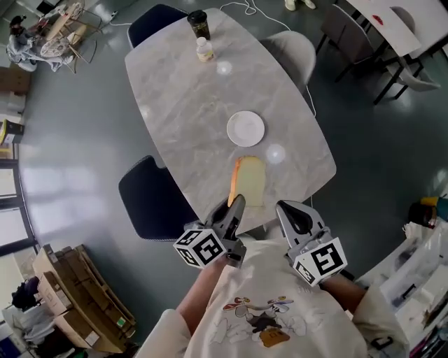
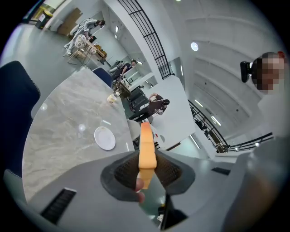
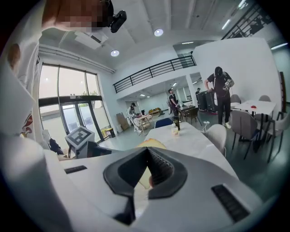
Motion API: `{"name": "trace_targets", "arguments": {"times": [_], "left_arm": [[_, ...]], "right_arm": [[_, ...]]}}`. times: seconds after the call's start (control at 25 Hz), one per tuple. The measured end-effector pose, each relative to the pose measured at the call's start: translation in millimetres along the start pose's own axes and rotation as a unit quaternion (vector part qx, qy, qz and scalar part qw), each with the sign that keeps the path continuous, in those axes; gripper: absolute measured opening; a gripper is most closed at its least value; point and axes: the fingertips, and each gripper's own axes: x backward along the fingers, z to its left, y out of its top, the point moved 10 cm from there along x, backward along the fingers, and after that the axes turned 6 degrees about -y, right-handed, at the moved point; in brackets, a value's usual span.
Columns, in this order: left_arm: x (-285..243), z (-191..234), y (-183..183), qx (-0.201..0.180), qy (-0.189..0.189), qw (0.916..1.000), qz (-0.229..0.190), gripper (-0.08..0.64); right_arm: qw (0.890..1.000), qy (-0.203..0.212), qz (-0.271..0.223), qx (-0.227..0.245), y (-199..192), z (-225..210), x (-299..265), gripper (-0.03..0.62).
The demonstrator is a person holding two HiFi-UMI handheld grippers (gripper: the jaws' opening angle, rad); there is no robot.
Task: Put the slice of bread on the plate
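Observation:
In the head view a slice of bread [image 1: 250,181] with an orange-brown crust hangs over the near end of the marble table [image 1: 182,98]. My left gripper [image 1: 235,204] is shut on its near edge. A white round plate [image 1: 246,129] lies on the table just beyond the bread, with nothing on it. The left gripper view shows the bread [image 2: 147,145] edge-on between the pads of the left gripper [image 2: 147,159], with the plate [image 2: 104,137] off to the left. My right gripper [image 1: 292,214] sits beside the left one by the table's edge, jaws together and holding nothing. In the right gripper view the right gripper [image 3: 147,153] points along the table.
A dark cup [image 1: 199,24] and a small bottle [image 1: 204,49] stand at the table's far end. A dark blue chair [image 1: 150,199] is at the near left, a grey chair [image 1: 294,50] at the far right. A white cable [image 1: 269,15] runs off the far end.

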Motion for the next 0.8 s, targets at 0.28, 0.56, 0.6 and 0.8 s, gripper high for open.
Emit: {"name": "trace_targets", "arguments": {"times": [0.28,0.56,0.6,0.8], "left_arm": [[-49,26,24,0.007,0.027,0.9994,-0.020,0.097],[-93,63,34,-0.013,0.051,0.9985,-0.015,0.097],[-99,68,34,-0.019,0.051,0.9984,-0.013,0.097],[-136,100,40,-0.030,0.051,0.9982,-0.004,0.097]], "right_arm": [[0.998,0.046,0.038,-0.004,0,-51,-63,0.003],[0.999,0.019,0.029,-0.011,-17,-105,-111,0.003],[0.999,0.018,0.030,-0.006,-20,-109,-116,0.003],[0.999,0.021,0.046,0.010,-41,-129,-147,0.003]]}}
